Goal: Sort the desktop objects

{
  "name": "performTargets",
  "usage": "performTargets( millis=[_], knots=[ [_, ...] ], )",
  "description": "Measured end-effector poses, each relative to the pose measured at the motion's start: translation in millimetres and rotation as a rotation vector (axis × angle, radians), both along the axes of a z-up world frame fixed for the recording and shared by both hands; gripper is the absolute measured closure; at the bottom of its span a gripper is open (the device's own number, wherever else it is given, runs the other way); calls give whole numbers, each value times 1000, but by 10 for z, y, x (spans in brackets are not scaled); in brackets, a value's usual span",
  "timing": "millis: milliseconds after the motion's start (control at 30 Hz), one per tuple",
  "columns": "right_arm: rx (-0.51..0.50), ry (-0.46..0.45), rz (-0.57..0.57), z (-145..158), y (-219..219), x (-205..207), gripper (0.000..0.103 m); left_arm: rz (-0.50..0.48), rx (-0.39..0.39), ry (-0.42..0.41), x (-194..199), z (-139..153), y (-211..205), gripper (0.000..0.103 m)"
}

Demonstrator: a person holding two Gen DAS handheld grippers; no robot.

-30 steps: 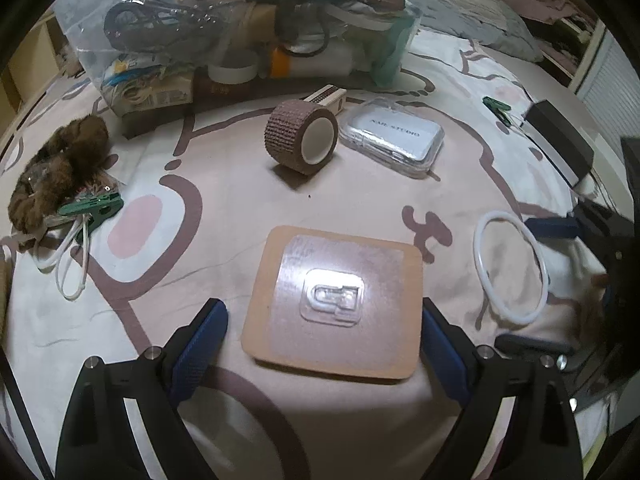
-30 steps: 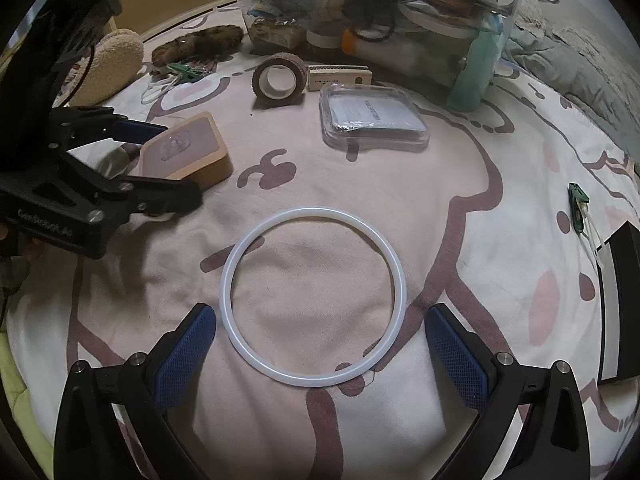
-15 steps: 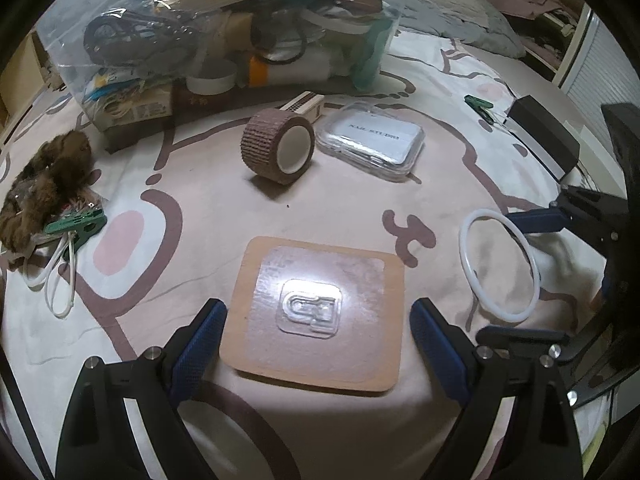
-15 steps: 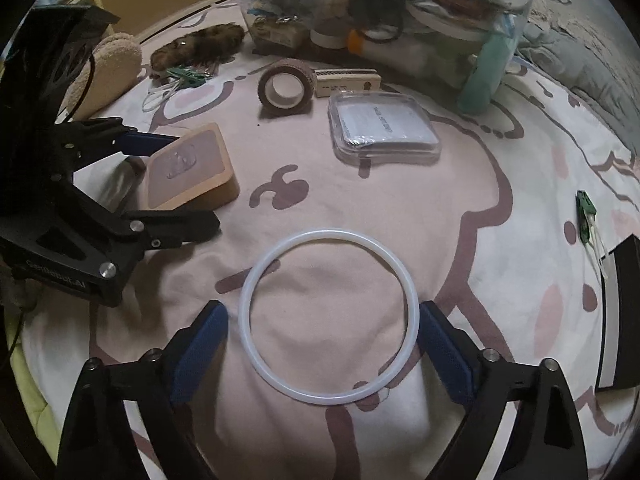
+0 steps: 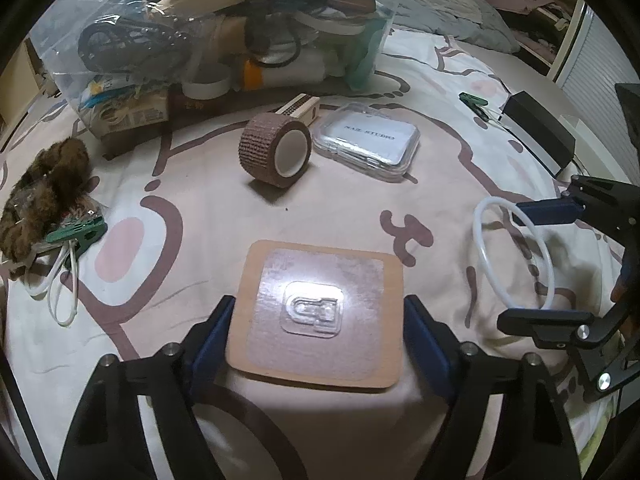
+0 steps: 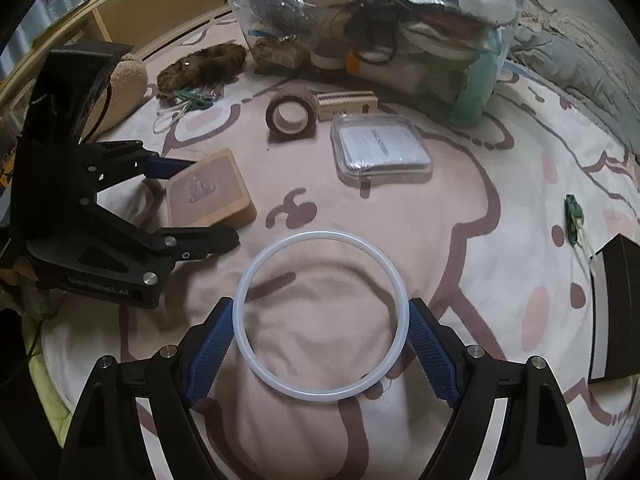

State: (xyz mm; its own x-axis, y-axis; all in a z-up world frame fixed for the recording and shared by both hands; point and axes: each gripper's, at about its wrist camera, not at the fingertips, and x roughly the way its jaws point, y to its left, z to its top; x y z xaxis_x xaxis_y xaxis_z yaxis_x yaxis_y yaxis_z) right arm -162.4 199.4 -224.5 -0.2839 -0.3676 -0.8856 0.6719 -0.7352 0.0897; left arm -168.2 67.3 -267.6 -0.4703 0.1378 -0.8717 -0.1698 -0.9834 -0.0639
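My left gripper [image 5: 316, 340] has closed its blue pads on both sides of a tan square pad [image 5: 320, 312] with a clear plastic hook stuck on it; the pad also shows in the right wrist view [image 6: 208, 192]. My right gripper [image 6: 320, 344] has its blue pads against the two sides of a white ring [image 6: 322, 324], which lies on the pink bedspread and also shows in the left wrist view [image 5: 514, 256]. Both objects still rest on the bedspread.
A brown tape roll [image 5: 276, 150], a clear plastic case [image 5: 368, 140], a small beige box [image 5: 298, 106] and a full clear bag [image 5: 224, 28] lie farther back. A furry brown item [image 5: 40, 196], green clip [image 5: 76, 232] and black box [image 5: 538, 132] sit at the sides.
Both grippers moved forward and narrowed: the left pads now touch the tan pad's sides, the right pads now touch the white ring.
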Motion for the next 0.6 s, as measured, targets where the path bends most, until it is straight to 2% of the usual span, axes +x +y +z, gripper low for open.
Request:
performTargets(
  millis=[233,600],
  knots=[
    [13,23,-40,86,2,-51,18,-6,12,9,4,69,-9,24],
    [28,71,-72,264,-24,-63,18,-34,37,63,44,340,18,24]
  ],
)
